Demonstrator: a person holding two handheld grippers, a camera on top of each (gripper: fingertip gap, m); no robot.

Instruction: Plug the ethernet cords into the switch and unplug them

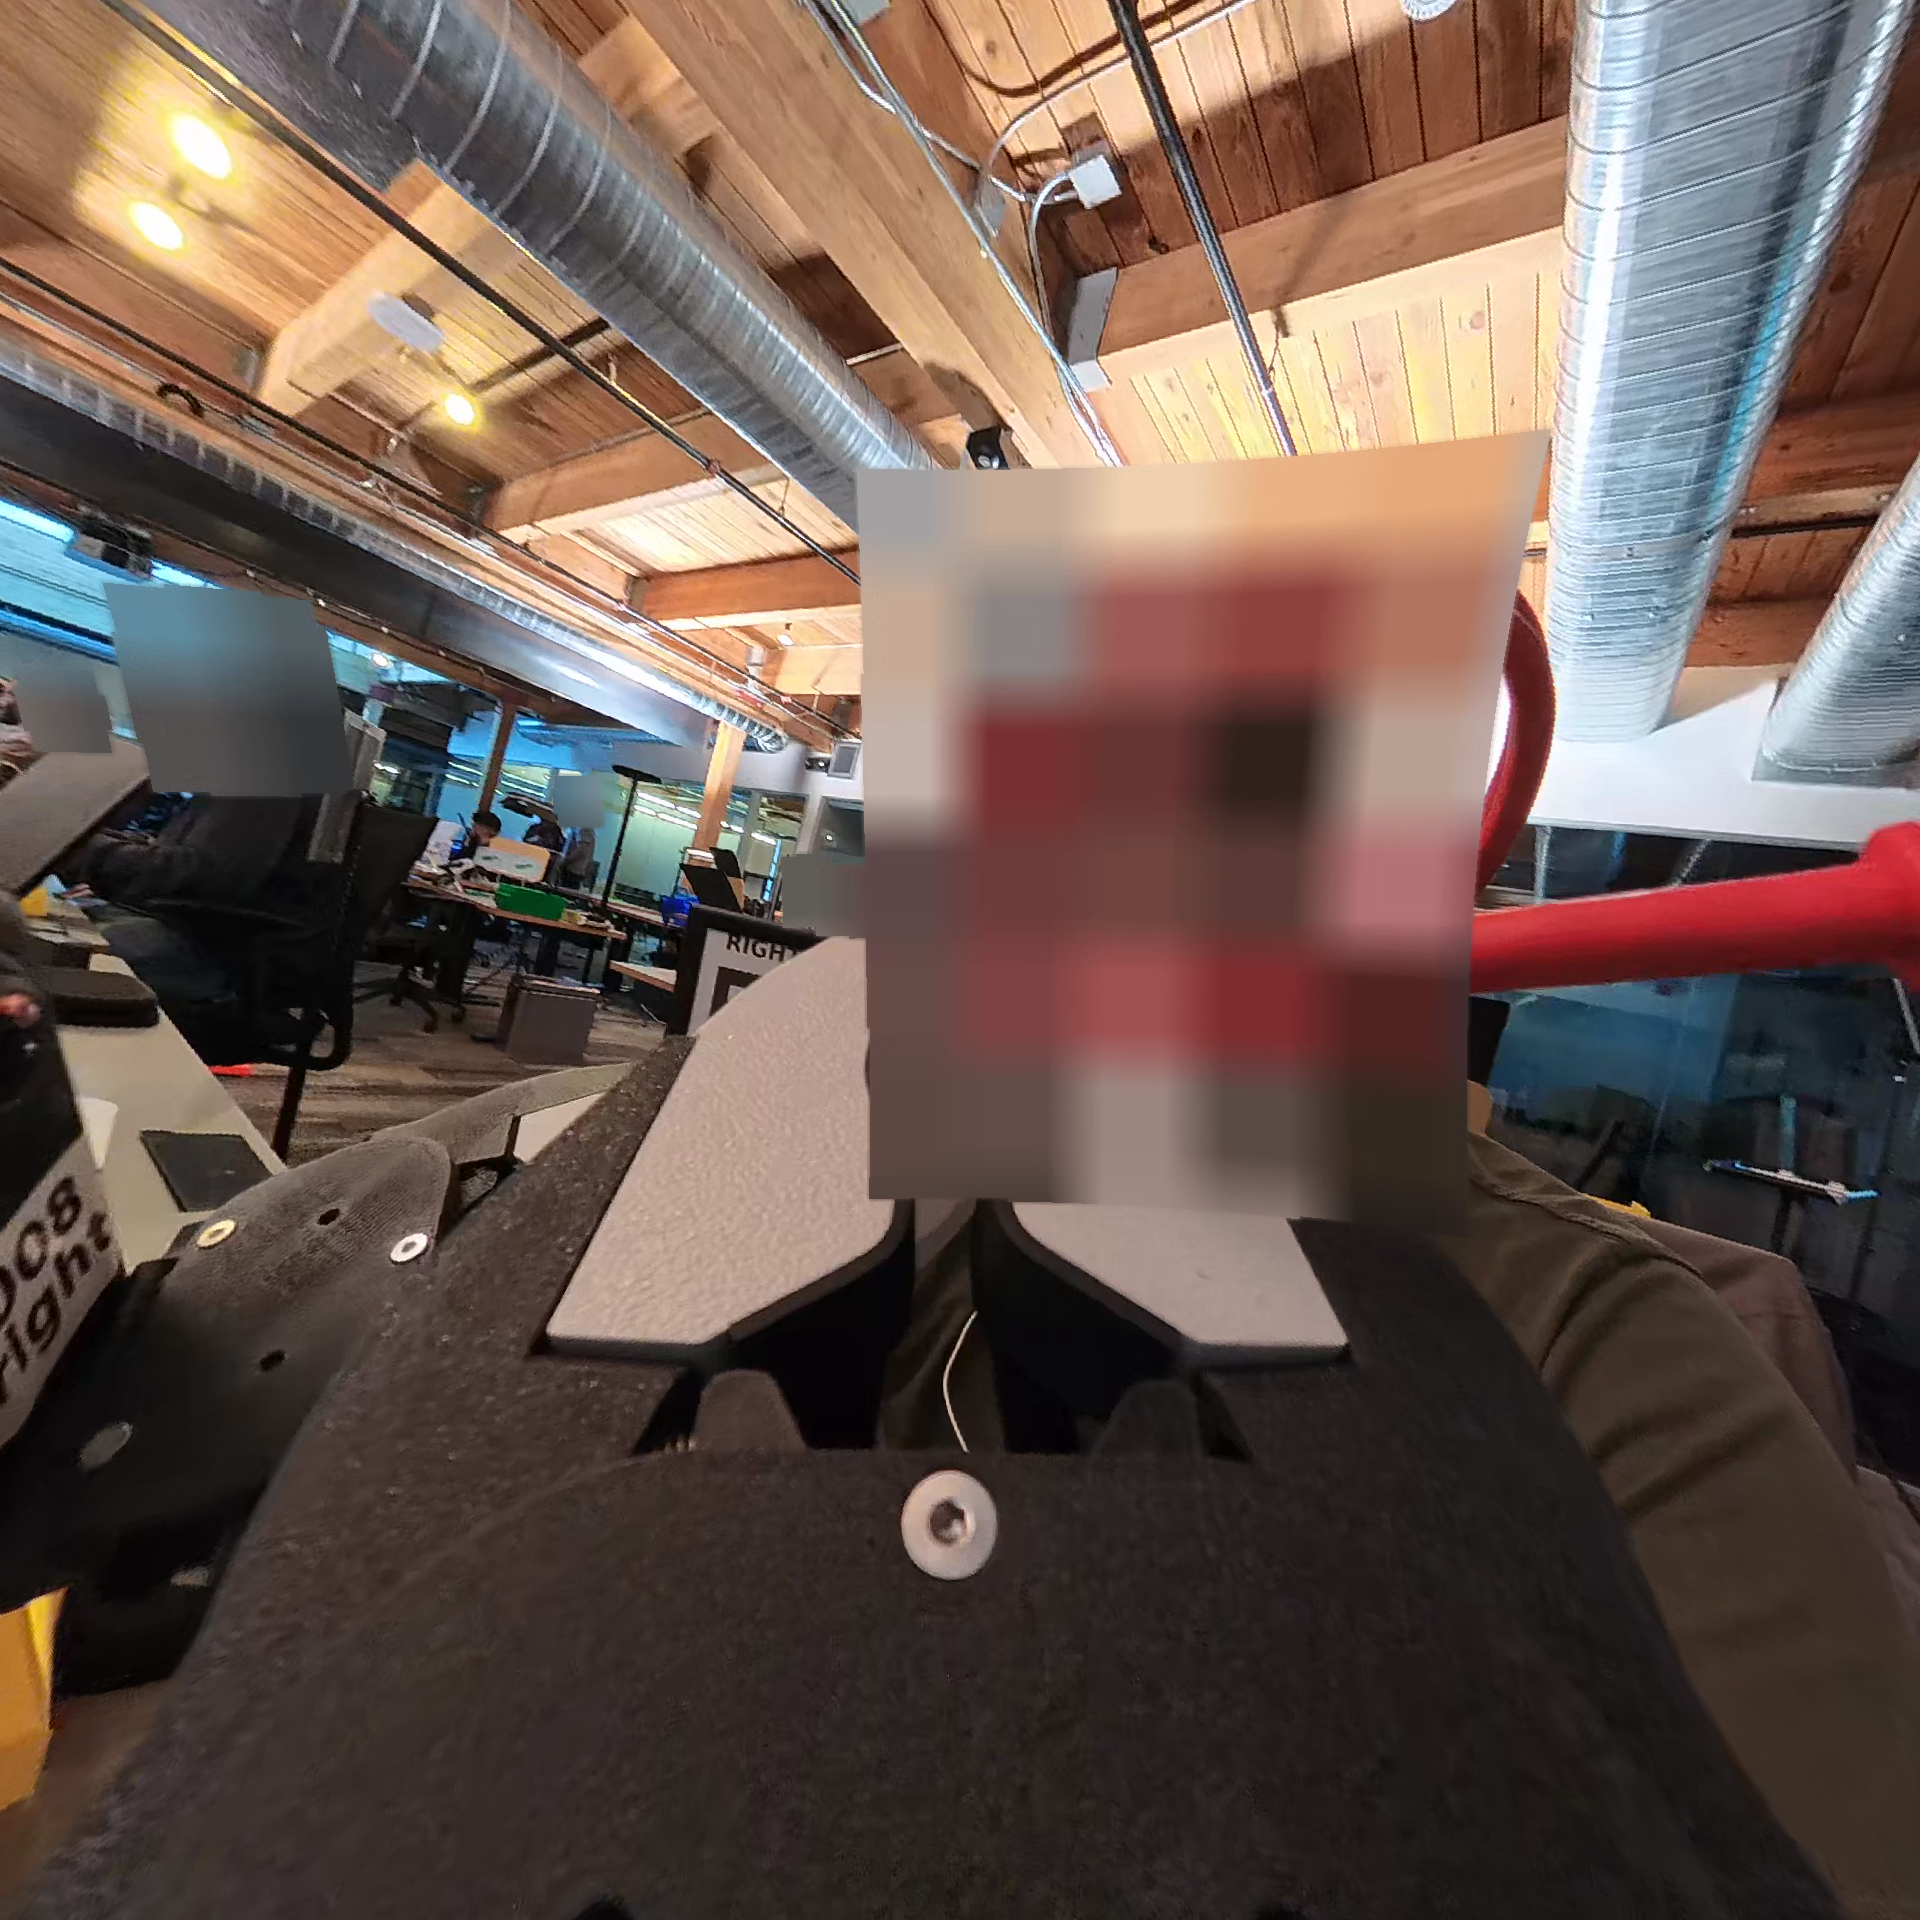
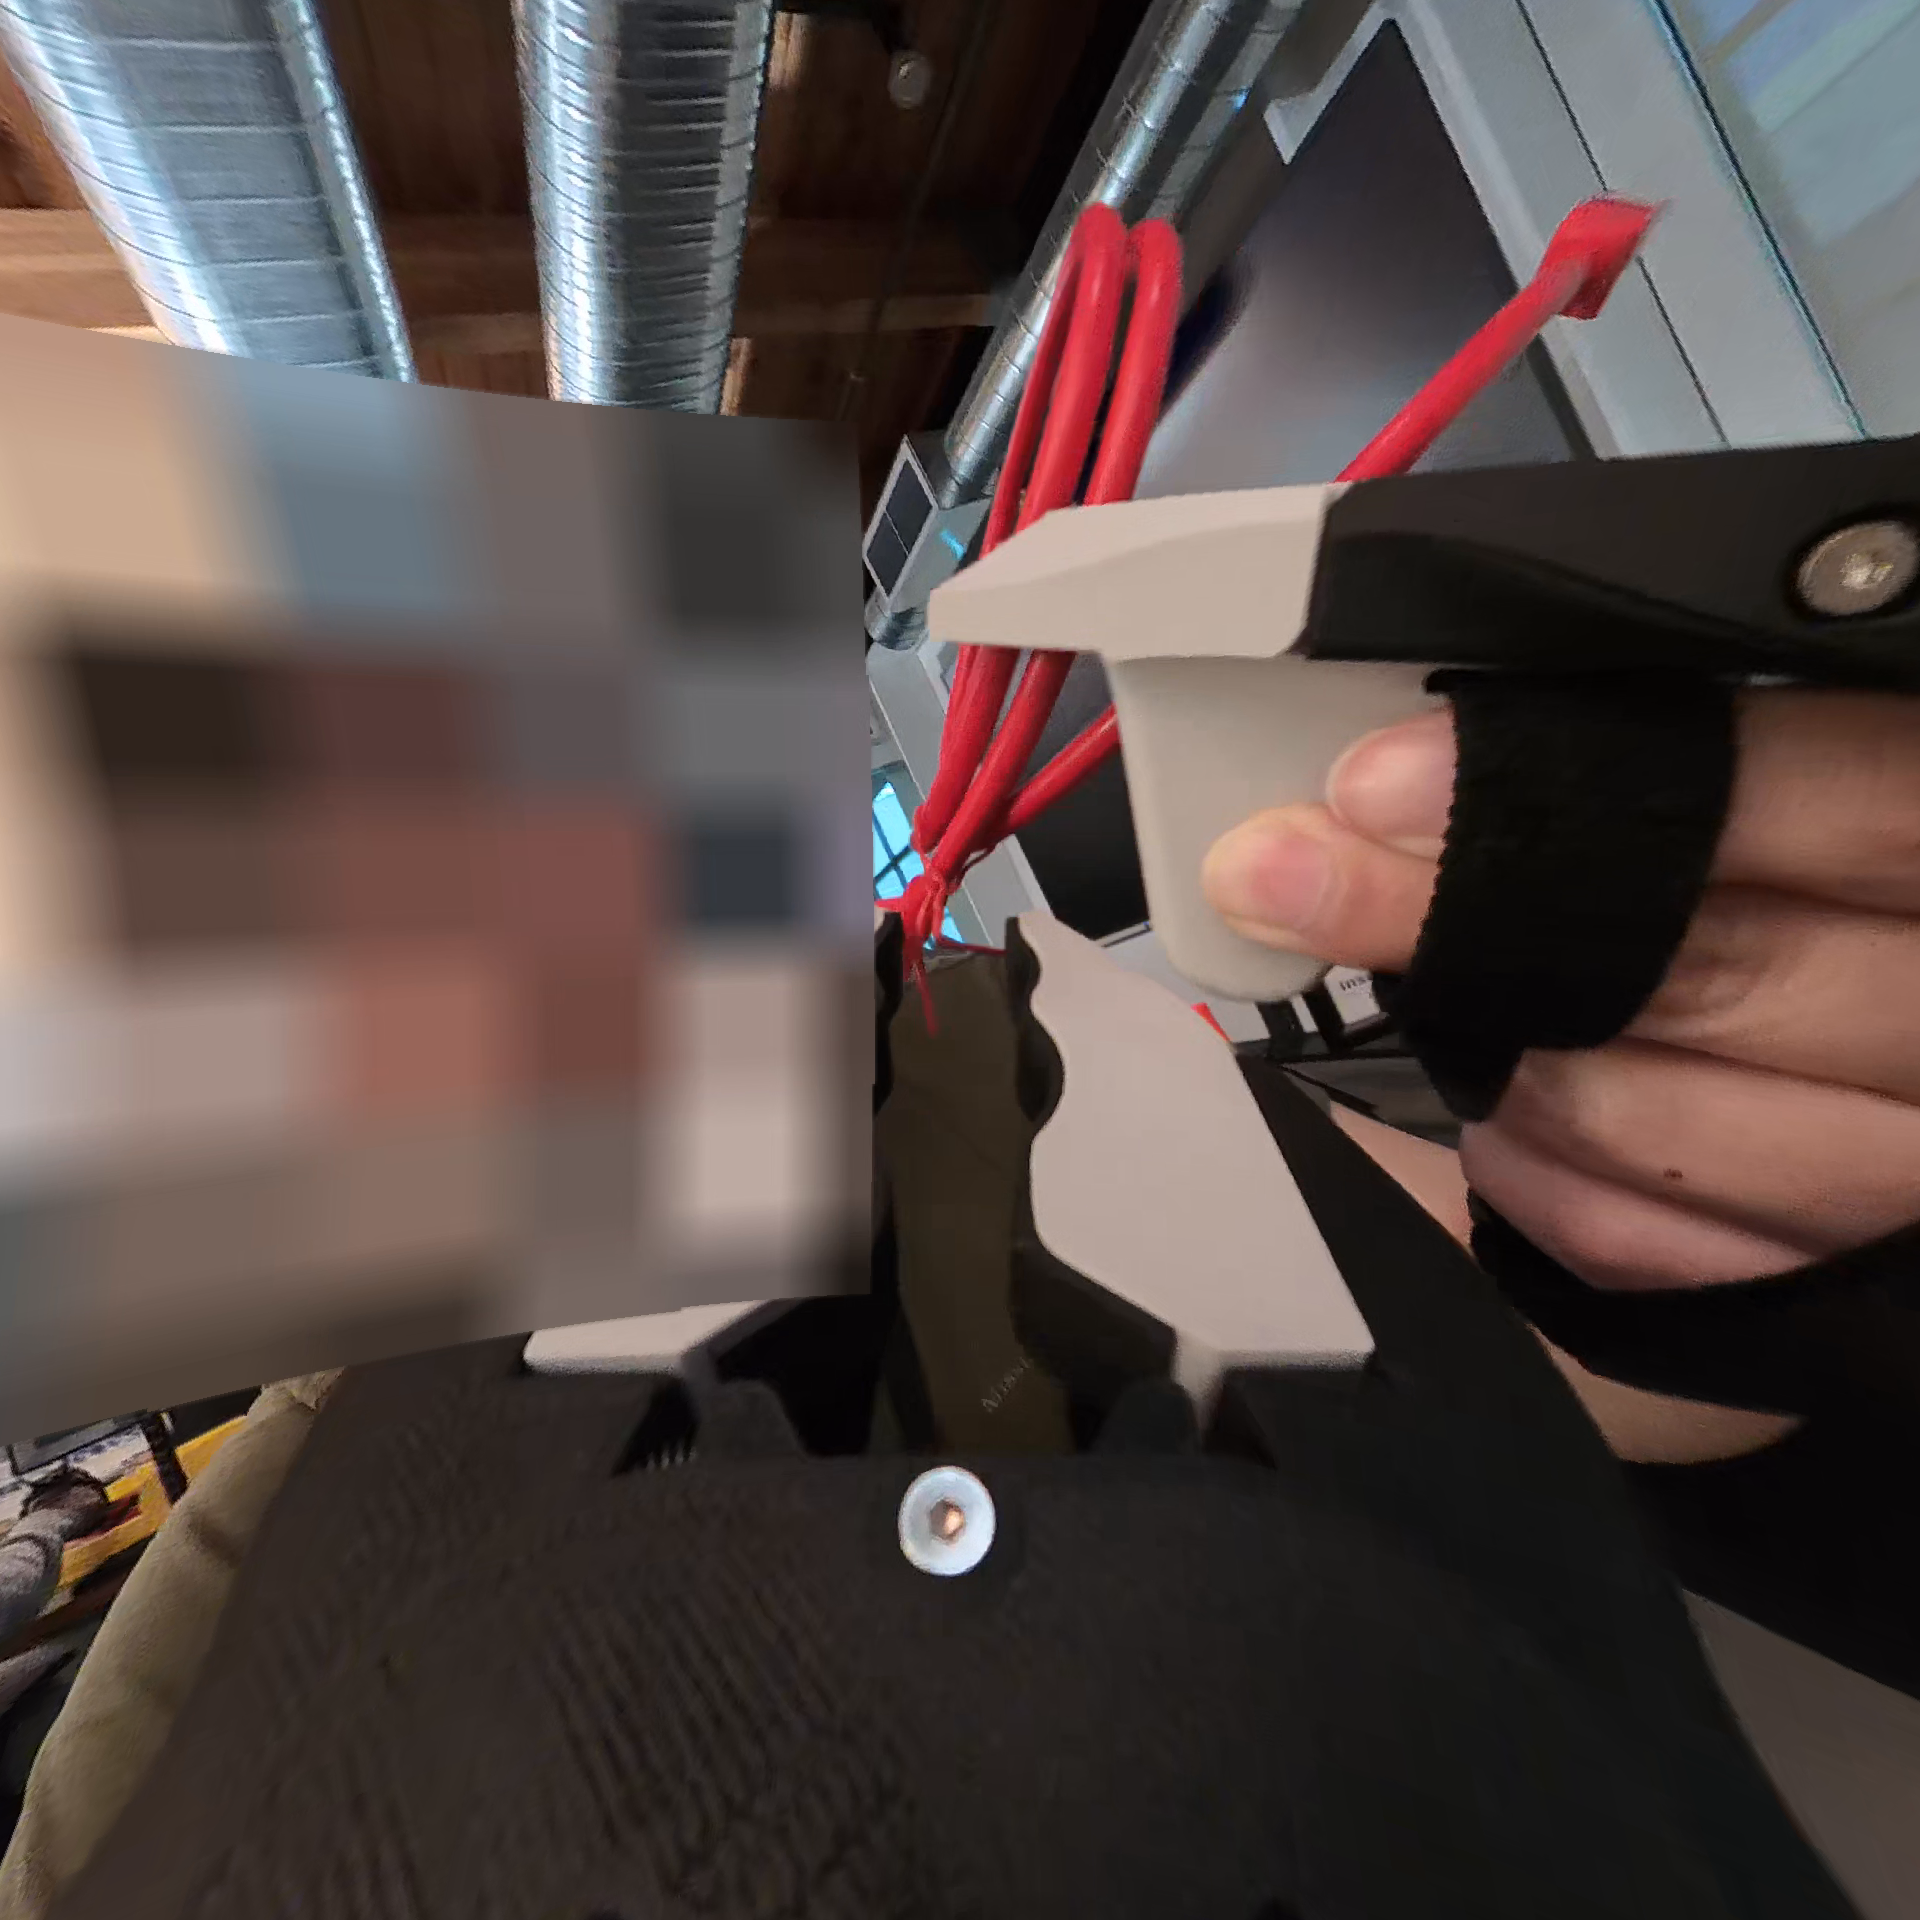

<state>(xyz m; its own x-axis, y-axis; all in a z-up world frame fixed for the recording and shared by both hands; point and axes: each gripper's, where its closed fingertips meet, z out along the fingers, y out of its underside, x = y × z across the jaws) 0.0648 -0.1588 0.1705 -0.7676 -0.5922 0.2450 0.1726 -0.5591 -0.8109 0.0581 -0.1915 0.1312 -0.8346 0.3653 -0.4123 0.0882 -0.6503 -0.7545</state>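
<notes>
Ethernet cord (image 2: 982,727), red and gathered into one bundle, stood right at the tips of the right gripper (image 2: 951,935) in the right wrist view. Its tied waist sat just above the gap between the fingers (image 2: 1143,1143). Two loops rose from that tie, and one straight length ran up and to the right to a single red plug end (image 2: 1595,260). Only one of that gripper's two fingers showed clearly, so I could not tell whether they were clamped on the tie or merely beside it. A hand (image 2: 1662,987) with a black strap held the second gripper at the right edge, in front of the cord.

In the left wrist view the same cord (image 1: 1662,925) lay off to the right of the left gripper (image 1: 987,1039), apart from its two grey fingers (image 1: 707,1174). Their tips were hidden, so their state could not be told. Two silver ducts (image 2: 634,197) ran overhead.
</notes>
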